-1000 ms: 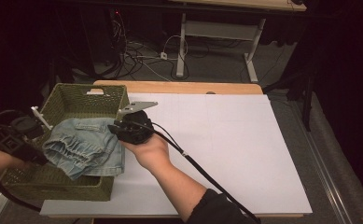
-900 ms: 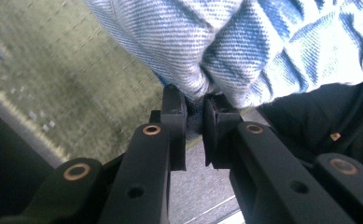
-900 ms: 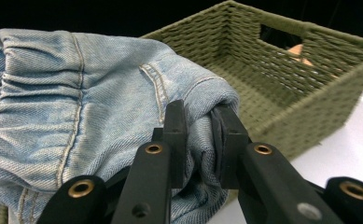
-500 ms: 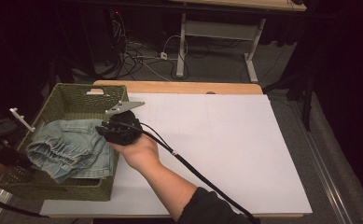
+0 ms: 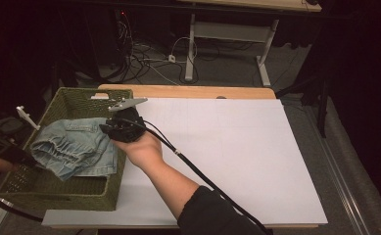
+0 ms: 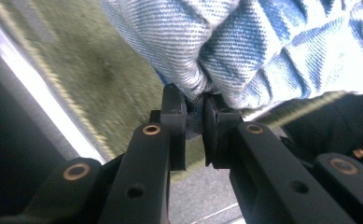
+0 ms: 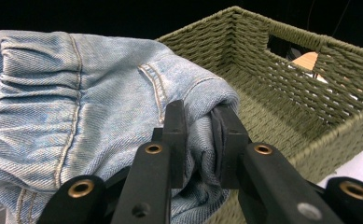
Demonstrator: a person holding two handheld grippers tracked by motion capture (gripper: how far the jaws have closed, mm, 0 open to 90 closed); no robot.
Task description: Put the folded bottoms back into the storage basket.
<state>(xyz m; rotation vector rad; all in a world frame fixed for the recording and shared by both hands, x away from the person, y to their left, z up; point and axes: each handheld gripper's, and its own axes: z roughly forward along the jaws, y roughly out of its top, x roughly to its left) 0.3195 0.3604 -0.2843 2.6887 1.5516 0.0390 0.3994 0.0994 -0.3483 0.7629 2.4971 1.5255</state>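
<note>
Left of frame: left gripper (image 5: 19, 155), jaws clamped on a fold of denim garment (image 5: 75, 147). Garment: held over the green woven basket (image 5: 56, 196), left of centre, draping onto its right wall. Right gripper (image 5: 110, 131): pinching the garment's opposite edge. Centre to right: white counter (image 5: 237, 147), bare. Upper frame: cables (image 5: 144, 54), desk legs (image 5: 227, 34) on floor.

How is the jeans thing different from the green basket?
The denim garment is light blue, soft cloth, crumpled into folds; the basket is olive green, woven and stiff, keeping its box shape. The denim garment is pinched by the left gripper and the right gripper; the basket sits unheld on the white table. The garment hangs over the basket's opening.
</note>
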